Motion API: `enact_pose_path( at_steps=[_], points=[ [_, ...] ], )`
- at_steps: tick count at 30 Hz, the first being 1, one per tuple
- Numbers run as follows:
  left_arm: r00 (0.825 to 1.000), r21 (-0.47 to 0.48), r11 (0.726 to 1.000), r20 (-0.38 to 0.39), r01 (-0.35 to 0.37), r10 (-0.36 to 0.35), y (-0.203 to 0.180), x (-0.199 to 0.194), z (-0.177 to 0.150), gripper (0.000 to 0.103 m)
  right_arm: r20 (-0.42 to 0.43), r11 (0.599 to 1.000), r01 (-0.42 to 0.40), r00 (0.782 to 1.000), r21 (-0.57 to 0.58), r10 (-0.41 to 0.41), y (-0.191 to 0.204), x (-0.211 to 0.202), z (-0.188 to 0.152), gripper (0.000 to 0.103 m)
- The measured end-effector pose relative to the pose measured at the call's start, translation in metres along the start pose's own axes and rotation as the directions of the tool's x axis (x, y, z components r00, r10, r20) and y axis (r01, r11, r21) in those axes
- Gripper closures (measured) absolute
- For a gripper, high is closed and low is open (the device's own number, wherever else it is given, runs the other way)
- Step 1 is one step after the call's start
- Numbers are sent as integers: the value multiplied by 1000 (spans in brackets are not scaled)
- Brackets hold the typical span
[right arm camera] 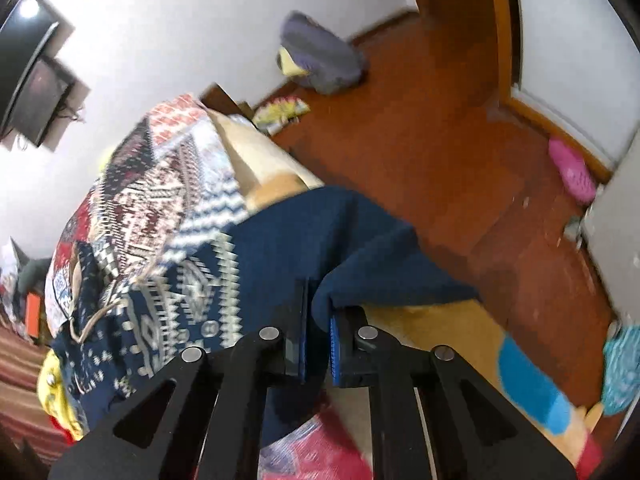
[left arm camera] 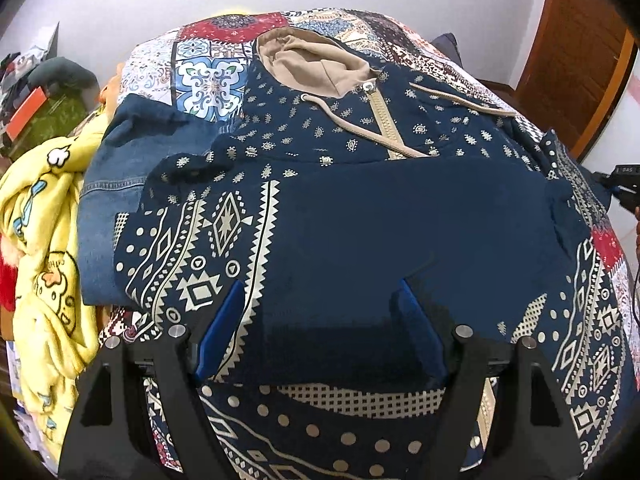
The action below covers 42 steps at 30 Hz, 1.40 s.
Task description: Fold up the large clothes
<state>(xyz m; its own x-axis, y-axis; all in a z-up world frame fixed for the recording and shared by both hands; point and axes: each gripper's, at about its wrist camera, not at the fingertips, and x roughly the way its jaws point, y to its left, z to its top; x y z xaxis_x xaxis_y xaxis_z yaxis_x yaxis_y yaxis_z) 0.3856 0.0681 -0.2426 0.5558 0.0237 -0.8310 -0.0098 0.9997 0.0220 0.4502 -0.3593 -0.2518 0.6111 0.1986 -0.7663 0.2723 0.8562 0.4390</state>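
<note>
At the far left of the left wrist view, a yellow cartoon blanket [left arm camera: 48, 240] is heaped beside a folded piece of denim [left arm camera: 100, 208] on the patchwork bedspread [left arm camera: 208, 76]. Just right of the denim, the navy patterned hoodie [left arm camera: 360, 220] lies spread front-up across the bed, its beige-lined hood [left arm camera: 308, 60] at the far end and its zipper [left arm camera: 384, 124] running toward the camera. The left gripper [left arm camera: 320, 300] hovers over the hoodie's near part with its blue-padded jaws wide apart, the plain navy fabric directly beneath and between them, not pinched.

In the right wrist view, the hoodie [right arm camera: 224, 272] drapes over the bed's edge at left and centre. The right gripper [right arm camera: 318, 316] is clamped tight on a fold of its navy cloth, which bunches up between the pads. Wooden floor [right arm camera: 440, 140] stretches to the right.
</note>
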Motion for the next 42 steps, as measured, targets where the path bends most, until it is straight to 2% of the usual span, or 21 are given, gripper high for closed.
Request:
enact_pose_path(
  at_steps=[5, 9, 14, 18, 21, 24, 28, 32, 34, 36, 38, 40, 42],
  points=[
    [1000, 36, 999, 27, -9, 8, -1, -21, -4, 25, 130, 984, -18, 991, -177, 42, 45, -67, -1, 96],
    [997, 55, 998, 75, -5, 1, -1, -44, -9, 25, 200, 956, -68, 971, -286, 129, 91, -116, -4, 96],
    [991, 34, 998, 125, 46, -50, 8, -75, -15, 25, 209, 900, -141, 947, -412, 244, 153, -154, -22, 96],
    [984, 14, 997, 158, 81, -83, 21, -94, -20, 25, 135, 843, -197, 944, -501, 301, 202, -148, -53, 96],
    [983, -2, 997, 168, 78, -77, 31, -100, -24, 25, 55, 811, -213, 956, -545, 288, 230, -119, -81, 96],
    [984, -24, 997, 166, 75, -70, 42, -100, -31, 25, -70, 793, -240, 967, -560, 244, 245, -73, -113, 96],
    [987, -45, 996, 144, 74, -67, 57, -94, -41, 25, -237, 790, -273, 957, -549, 166, 254, -15, -159, 96],
    [992, -58, 996, 111, 61, -55, 69, -86, -50, 25, -292, 779, -241, 953, -579, 78, 256, 14, -189, 92],
    [995, -65, 996, 90, 53, -47, 73, -82, -53, 25, -316, 787, -227, 948, -574, 43, 254, 20, -192, 92],
    [996, -67, 997, 80, 41, -35, 73, -81, -53, 25, -362, 803, -249, 931, -542, 44, 249, 20, -187, 83],
    [996, -65, 997, 85, 36, -31, 69, -85, -51, 25, -409, 816, -265, 912, -513, 39, 243, 15, -182, 60],
    [995, -61, 997, 96, 45, -39, 63, -91, -47, 25, -433, 809, -284, 901, -514, 42, 236, 1, -179, 59],
    [992, -48, 997, 116, 62, -56, 52, -100, -40, 25, -415, 790, -289, 909, -541, 48, 232, -17, -180, 59]
  ],
)
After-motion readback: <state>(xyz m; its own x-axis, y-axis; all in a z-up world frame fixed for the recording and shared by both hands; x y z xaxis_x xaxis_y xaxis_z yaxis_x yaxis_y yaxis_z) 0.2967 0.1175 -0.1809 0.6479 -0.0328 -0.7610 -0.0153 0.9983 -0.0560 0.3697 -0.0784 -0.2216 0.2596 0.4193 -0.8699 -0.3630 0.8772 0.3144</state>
